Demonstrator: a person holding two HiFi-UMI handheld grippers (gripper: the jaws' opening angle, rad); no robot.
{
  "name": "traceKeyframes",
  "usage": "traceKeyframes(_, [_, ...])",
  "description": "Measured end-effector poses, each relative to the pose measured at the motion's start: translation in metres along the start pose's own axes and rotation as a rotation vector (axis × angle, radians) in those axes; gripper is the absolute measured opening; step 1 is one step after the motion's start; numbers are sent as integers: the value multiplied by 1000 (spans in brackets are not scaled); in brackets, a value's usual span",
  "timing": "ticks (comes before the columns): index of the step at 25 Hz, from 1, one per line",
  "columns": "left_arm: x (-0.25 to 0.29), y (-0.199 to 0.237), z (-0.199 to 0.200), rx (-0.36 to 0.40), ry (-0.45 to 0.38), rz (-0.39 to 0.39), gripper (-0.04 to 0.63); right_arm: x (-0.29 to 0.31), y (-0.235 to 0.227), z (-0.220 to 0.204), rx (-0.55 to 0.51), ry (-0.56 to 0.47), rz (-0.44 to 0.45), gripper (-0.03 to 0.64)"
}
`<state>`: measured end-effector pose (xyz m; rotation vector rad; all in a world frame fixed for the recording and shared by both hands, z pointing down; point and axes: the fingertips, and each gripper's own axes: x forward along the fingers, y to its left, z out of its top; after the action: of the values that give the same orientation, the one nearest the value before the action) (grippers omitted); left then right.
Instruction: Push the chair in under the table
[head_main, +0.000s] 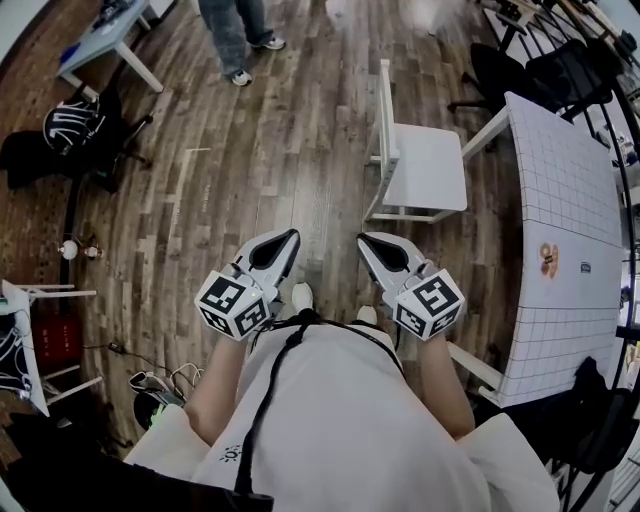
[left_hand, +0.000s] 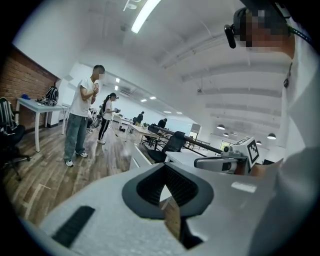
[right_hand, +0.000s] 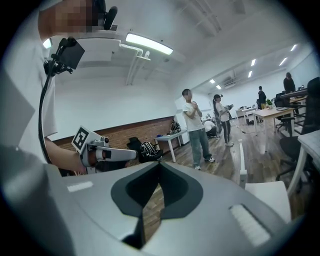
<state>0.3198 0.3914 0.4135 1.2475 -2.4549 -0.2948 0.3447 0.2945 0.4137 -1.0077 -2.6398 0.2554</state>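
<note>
Left gripper (head_main: 288, 237), right gripper (head_main: 367, 240) at frame centre: jaws closed, nothing held. White chair (head_main: 430, 170) upper right, beside white table (head_main: 565, 190).

**Floor** (head_main: 250, 150): brown wood planks with a streaked grain and a low sheen.
**Chair** (head_main: 430, 170): white, with a smooth matt seat and frame.
**Table** (head_main: 565, 180), right: smooth white top ruled with a fine grid.
**Left gripper** (head_main: 290, 240) and **right gripper** (head_main: 368, 242): matt grey plastic shells. The pads (left_hand: 182, 187) are dark, ribbed and rubbery in look.
**Brick wall** (left_hand: 25, 80), far left: rough red brick.
**Person's top** (head_main: 330, 430), near: plain white cloth, matt.
</note>
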Motion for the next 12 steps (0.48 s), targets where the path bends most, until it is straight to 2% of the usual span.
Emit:
traceKeyframes(7, [-23, 61, 8, 8, 15, -31, 8, 53, 10, 14, 60, -58, -63, 6])
traceKeyframes(12, [-31, 92, 14, 12, 23, -46, 8, 83, 22, 18, 57, -62, -54, 6])
